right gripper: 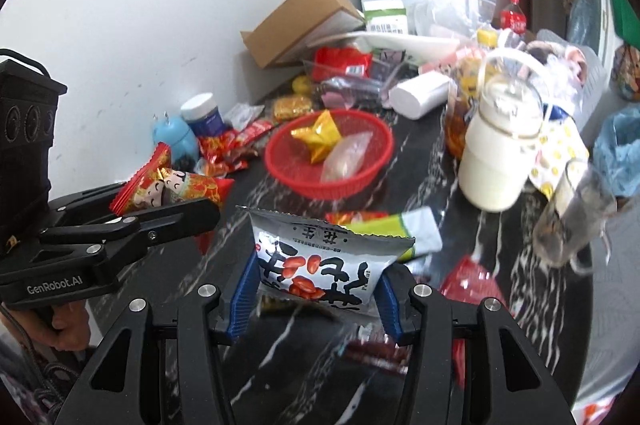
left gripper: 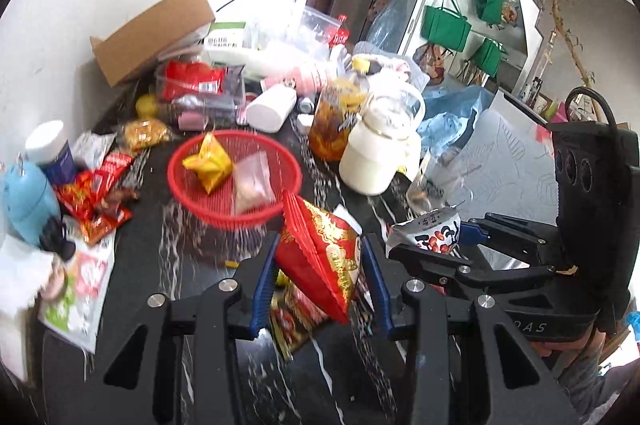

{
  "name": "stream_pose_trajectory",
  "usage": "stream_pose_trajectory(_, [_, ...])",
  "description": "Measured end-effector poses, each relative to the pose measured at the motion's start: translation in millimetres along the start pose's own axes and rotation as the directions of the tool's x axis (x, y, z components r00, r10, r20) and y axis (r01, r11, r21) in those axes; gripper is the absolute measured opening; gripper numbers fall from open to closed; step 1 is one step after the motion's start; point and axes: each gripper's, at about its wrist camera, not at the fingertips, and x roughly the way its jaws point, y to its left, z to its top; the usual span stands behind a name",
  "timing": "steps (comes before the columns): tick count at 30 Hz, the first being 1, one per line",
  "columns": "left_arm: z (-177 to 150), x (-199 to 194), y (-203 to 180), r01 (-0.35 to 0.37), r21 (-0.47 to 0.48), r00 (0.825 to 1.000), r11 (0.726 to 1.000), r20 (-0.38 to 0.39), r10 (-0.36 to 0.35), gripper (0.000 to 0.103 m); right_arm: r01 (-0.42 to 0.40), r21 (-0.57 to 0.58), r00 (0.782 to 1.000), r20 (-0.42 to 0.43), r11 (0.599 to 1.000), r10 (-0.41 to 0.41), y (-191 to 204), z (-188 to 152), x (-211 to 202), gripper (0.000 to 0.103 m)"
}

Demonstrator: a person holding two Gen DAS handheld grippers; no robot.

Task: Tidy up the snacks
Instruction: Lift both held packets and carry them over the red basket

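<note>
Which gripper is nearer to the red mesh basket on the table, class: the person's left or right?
Left, by a little. The left gripper, shut on the red snack packet, is just short of the red mesh basket. The right gripper, shut on the peanut packet, is a bit farther back.

Blurred packets (right gripper: 376,349) under peanut bag (right gripper: 328,265)

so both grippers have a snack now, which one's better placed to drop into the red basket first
Left, probably. The left gripper holds its red snack packet with its top corner right at the red basket's near rim. The right gripper holds the peanut packet farther back, with bare tabletop between it and the basket.
</note>
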Motion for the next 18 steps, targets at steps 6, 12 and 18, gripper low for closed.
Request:
stream_pose_trajectory(6, [23.7,5.8,5.3,0.0,0.013,0.999,1.0,0.04,0.0,0.04,0.03,-0.044,0.999,0.025,0.999,-0.029,-2.6,26.9,7.8,0.051])
stream_pose_trajectory(12, [48.6,17.1,15.0,0.0,0.023,0.998,1.0,0.065,-0.001,0.04,0.037,-0.069,0.999,0.039,0.997,-0.034,-9.6,55.4,21.3,0.051])
stream_pose_trajectory(18, [73.6,31.3,26.7,-0.021,0.036,0.995,0.999,0.096,0.017,0.04,0.04,-0.088,0.998,0.045,0.995,-0.036,-15.2,82.8,42.1,0.051])
